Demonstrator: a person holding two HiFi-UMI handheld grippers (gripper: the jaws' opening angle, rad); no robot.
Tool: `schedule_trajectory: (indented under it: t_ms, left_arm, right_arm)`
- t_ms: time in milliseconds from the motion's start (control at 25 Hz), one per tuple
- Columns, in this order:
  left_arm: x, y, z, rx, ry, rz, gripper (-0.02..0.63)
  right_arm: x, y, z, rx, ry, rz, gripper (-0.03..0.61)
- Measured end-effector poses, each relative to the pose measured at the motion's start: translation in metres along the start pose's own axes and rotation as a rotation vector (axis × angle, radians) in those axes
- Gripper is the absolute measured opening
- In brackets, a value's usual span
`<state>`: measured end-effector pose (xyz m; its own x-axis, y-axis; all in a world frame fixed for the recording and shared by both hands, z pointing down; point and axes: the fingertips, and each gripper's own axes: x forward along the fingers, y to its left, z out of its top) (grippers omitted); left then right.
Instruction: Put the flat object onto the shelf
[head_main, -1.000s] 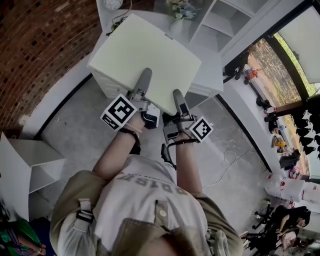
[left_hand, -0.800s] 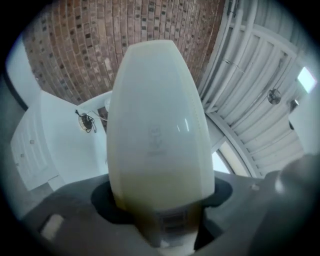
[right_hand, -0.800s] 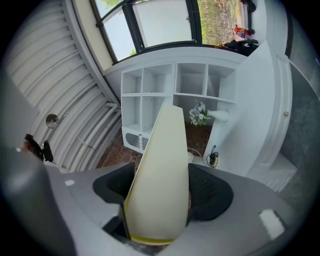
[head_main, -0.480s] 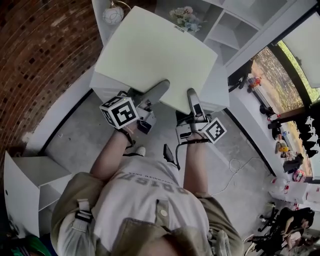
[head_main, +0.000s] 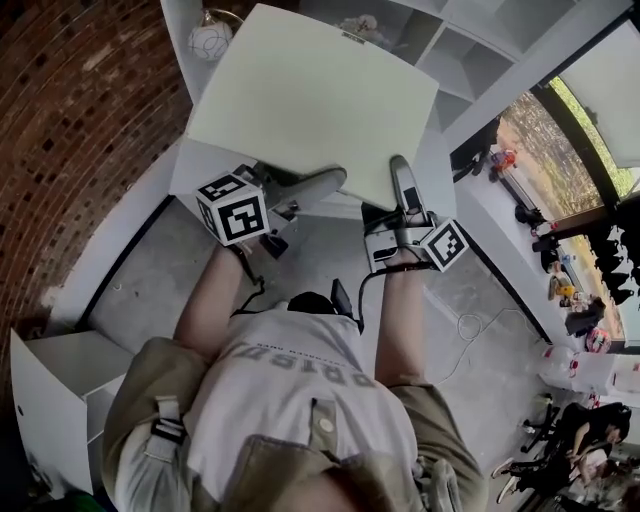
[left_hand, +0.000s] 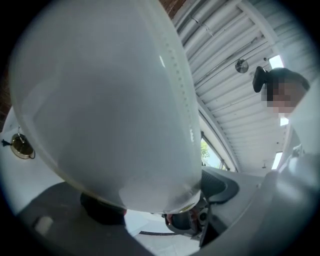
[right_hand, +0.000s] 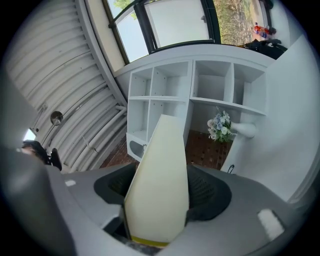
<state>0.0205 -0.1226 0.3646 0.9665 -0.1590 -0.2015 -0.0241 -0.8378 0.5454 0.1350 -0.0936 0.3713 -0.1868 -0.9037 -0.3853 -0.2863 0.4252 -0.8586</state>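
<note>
At the far left the head view shows a brick wall (head_main: 70, 130) and, lower down, a small white unit (head_main: 60, 370); neither appears in the gripper views. The left gripper (head_main: 330, 182) reaches under the near left corner of the flat board (head_main: 310, 100). Its jaws are opening, and only the left gripper view shows how: the board's pale underside (left_hand: 100, 100) fills that view. The board's rounded corner dips between the two grey jaws, which stand wide with no pad seen pressing it. The board is held up in front of the person, its far edge toward the white cubby shelf (head_main: 470, 40). Further right, the right gripper (head_main: 400, 172) holds the board's near edge. The right gripper view shows the board (right_hand: 160, 185) edge-on, clamped between both dark pads. Beyond it that view shows the shelf's open compartments (right_hand: 195, 95) and a bunch of flowers (right_hand: 220, 125), which the head view shows only partly past the board.
</note>
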Motion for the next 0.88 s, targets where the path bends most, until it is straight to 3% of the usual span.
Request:
schedule_trajectory:
  t_ms: [240,600,880]
  left_arm:
    - [0.016,0.017,-0.01,0.027,0.07,0.009,0.468]
    - [0.044,0.054,0.016,-0.071,-0.041,0.046,0.466]
    - [0.085,0.068,0.041,-0.079,-0.085,0.039,0.436]
  right_arm:
    - [0.003,-0.022,0.028,0.095,-0.095,-0.026,0.314]
    - [0.028,-0.046,0.076,0.103,-0.125,0.004,0.309]
    - [0.062,-0.051,0.124,0.076,-0.086,0.03,0.307]
